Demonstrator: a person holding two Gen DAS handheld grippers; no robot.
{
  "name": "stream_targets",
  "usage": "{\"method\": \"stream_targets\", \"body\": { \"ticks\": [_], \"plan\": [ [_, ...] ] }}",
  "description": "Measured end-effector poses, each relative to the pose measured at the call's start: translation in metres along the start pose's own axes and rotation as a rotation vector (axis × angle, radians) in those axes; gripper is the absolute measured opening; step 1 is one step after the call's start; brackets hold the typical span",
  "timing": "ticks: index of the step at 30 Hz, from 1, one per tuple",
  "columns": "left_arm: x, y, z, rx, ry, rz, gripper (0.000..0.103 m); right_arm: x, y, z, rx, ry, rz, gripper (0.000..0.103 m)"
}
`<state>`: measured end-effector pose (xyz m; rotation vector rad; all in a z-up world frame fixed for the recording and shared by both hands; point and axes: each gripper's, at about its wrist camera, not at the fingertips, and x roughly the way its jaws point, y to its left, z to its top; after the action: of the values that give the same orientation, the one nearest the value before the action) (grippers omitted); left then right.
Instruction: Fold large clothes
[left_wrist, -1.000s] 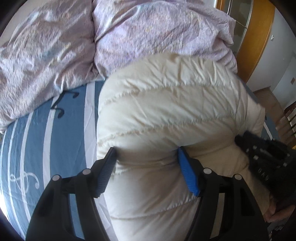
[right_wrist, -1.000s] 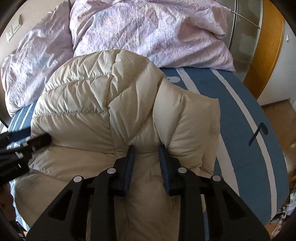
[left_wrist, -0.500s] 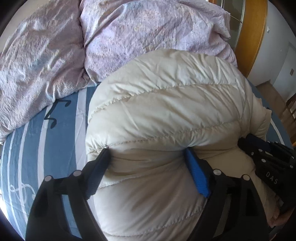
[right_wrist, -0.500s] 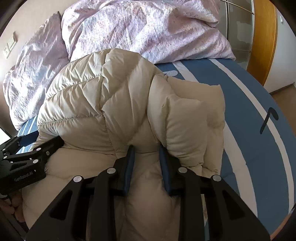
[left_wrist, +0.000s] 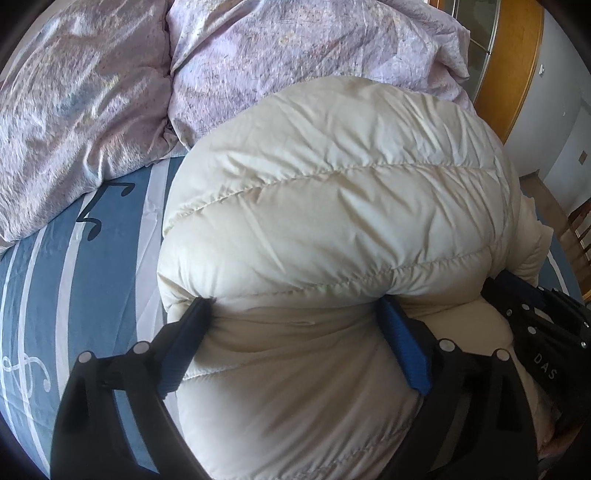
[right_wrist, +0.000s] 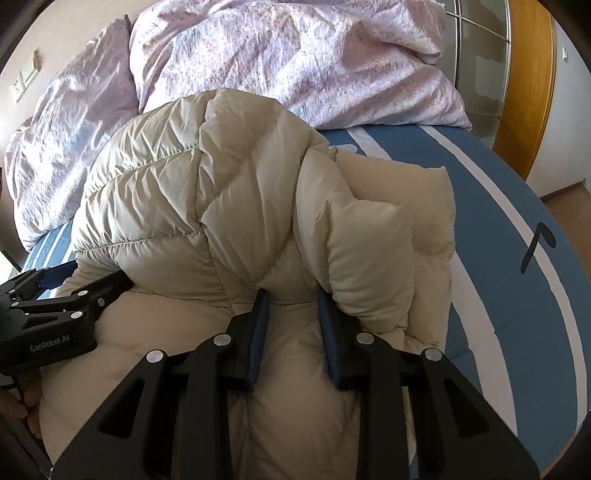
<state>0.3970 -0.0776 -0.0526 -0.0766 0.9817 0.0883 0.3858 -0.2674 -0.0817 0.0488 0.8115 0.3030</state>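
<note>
A cream quilted down jacket (left_wrist: 332, 206) lies bunched on the bed and fills both views; it also shows in the right wrist view (right_wrist: 207, 206). My left gripper (left_wrist: 295, 306) has its jaws spread wide, with a thick fold of the jacket bulging between them. My right gripper (right_wrist: 291, 299) is closed narrowly on a pinch of jacket beside a folded sleeve (right_wrist: 373, 236). Each gripper shows in the other's view: the right one at the far right (left_wrist: 535, 321), the left one at the far left (right_wrist: 55, 310).
The bed has a blue sheet (left_wrist: 48, 280) with white stripes and music notes, also seen at the right (right_wrist: 517, 206). Lilac pillows and duvet (left_wrist: 258, 55) are piled behind the jacket. A wooden door frame (right_wrist: 532, 74) and floor lie to the right.
Both grippers have pushed forward toward the pillows with the jacket, rolling the puffy upper part up and over. The jacket now fills more of the left view.
</note>
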Motion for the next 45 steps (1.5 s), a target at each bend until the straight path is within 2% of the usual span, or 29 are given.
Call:
{"method": "stream_targets", "body": {
  "ticks": [35, 45],
  "plan": [
    [0.009, 0.000, -0.013, -0.023, -0.083, 0.009, 0.096, 0.006, 0.007, -0.009, -0.081, -0.079, -0.047, 0.029],
    [0.011, 0.000, -0.015, -0.030, -0.100, 0.013, 0.097, 0.007, 0.005, -0.010, -0.073, -0.077, -0.039, 0.029]
  ]
}}
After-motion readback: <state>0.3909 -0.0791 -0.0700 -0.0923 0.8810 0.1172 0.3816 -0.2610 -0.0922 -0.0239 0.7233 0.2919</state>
